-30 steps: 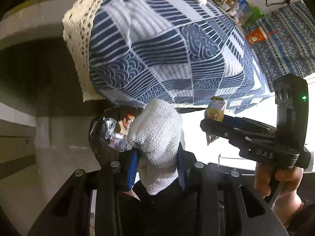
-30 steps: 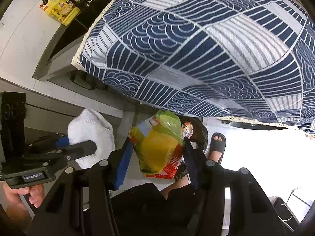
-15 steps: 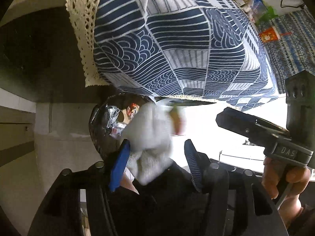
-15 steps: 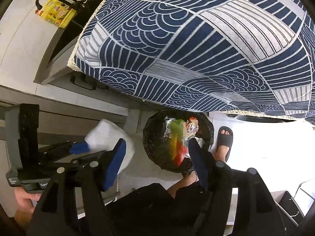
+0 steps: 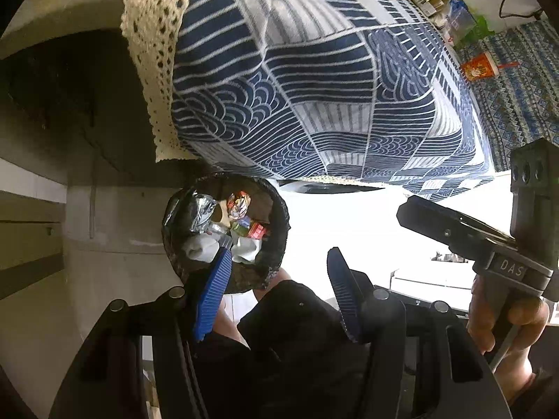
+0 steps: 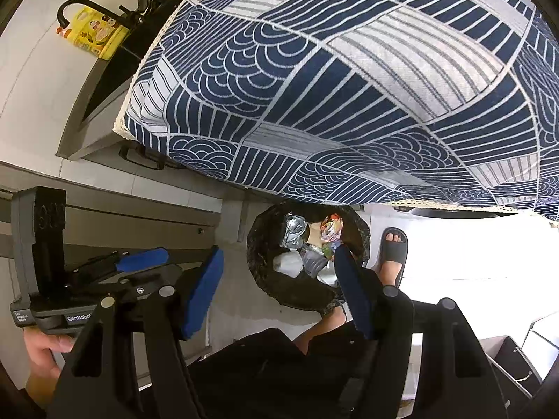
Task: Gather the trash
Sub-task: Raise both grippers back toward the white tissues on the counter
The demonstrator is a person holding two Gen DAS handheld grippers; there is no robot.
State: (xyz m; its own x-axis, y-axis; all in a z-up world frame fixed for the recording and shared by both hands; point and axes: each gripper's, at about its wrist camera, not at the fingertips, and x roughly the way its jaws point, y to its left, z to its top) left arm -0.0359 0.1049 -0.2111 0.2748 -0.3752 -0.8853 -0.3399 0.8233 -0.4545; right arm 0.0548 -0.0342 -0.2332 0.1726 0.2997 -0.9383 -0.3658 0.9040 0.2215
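Note:
A bin with a black liner (image 5: 276, 209) stands on the floor under the table's edge. It holds a white wad (image 5: 204, 248), silver foil (image 5: 201, 209), a colourful wrapper (image 5: 239, 204) and a red packet (image 5: 258, 231). My left gripper (image 5: 279, 262) hangs above the bin, open, with nothing between its blue pads. My right gripper (image 6: 279, 255) is open and empty too, over the same bin (image 6: 255, 244), where the white wad (image 6: 288, 263) and foil (image 6: 293, 232) show. Each gripper appears at the edge of the other's view, held in a hand.
A table under a blue patterned cloth with a lace edge (image 5: 314, 87) overhangs the bin. A sandalled foot (image 6: 393, 248) stands right of the bin. Bottles and bags (image 5: 450, 7) and an orange cup (image 5: 478, 68) sit at the table's far end. Grey cabinets (image 6: 104, 216) lie to the left.
My left gripper opened and let the white wad fall into the bin. My right gripper opened and dropped the yellow-green packet into it. Both now stand empty.

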